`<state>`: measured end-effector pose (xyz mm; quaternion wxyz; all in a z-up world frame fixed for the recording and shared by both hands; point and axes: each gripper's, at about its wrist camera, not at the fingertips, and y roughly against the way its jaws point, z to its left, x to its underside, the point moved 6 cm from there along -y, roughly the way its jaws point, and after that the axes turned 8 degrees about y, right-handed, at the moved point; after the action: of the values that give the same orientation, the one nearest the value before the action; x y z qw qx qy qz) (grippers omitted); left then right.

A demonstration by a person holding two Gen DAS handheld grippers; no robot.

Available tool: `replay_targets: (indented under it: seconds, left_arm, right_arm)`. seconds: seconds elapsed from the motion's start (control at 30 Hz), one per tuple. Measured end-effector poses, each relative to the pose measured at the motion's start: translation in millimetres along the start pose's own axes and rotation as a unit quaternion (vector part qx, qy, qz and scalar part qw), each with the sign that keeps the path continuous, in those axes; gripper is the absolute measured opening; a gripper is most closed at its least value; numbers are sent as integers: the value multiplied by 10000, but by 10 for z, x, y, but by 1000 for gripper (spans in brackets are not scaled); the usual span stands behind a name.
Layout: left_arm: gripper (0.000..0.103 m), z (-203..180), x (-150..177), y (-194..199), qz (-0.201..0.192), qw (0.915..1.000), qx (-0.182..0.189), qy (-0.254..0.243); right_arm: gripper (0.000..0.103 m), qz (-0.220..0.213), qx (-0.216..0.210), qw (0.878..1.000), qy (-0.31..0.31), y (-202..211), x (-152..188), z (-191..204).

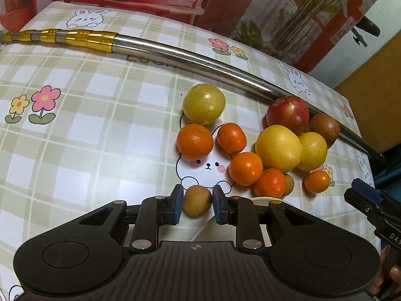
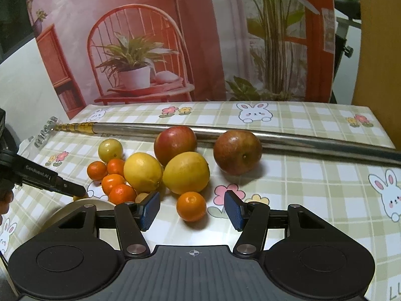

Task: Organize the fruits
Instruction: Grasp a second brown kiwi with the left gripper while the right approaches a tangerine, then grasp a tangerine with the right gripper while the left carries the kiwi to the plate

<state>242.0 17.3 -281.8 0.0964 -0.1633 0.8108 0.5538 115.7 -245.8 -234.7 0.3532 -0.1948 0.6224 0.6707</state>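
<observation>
Left gripper [image 1: 196, 202] fingers clench a small brown fruit [image 1: 197, 201] above the near tabletop [image 1: 75, 150]; right gripper [image 2: 192, 209] fingers stand released. Remaining fruits [image 1: 278, 148] lie unsorted: barely begun.

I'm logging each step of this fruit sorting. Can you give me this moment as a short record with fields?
surface: table with checked bunny cloth
left gripper: shut on small brown fruit, above the white plate
right gripper: open, fingers either side of one tangerine, not touching it
apples: two, one red apple and one darker apple, by the metal pole
large yellow fruits: two, touching
small yellow-green fruit: one, at the cluster's far left
tangerine cluster: four, beside the plate
</observation>
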Motion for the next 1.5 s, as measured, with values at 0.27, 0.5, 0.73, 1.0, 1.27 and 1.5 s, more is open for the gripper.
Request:
replay_targets:
  seconds: [0.27, 0.5, 0.73, 1.0, 1.27, 1.5]
  left_arm:
    - [28, -2, 15, -20, 6, 10000, 21, -11]
    - [29, 29, 25, -31, 9, 9999, 74, 76]
    - [27, -68, 45, 122, -463, 9980, -137, -418]
    - [27, -146, 126, 403, -826, 9950, 159, -532]
    - [27, -238, 388, 582, -1125, 9878, 89, -1069]
    - [27, -218, 552, 624, -1158, 9844, -11, -1326]
  right_arm:
    - [54, 20, 41, 9998, -170, 30, 64, -59]
    - [54, 28, 9, 9996, -273, 39, 100, -80]
    - [54, 52, -2, 9994, -356, 43, 141, -104]
    - [51, 106, -72, 9991, -403, -16, 187, -131]
    - [45, 250, -175, 9995, -40, -299, 127, -15]
    - [33, 404, -71, 9991, 55, -518, 163, 31]
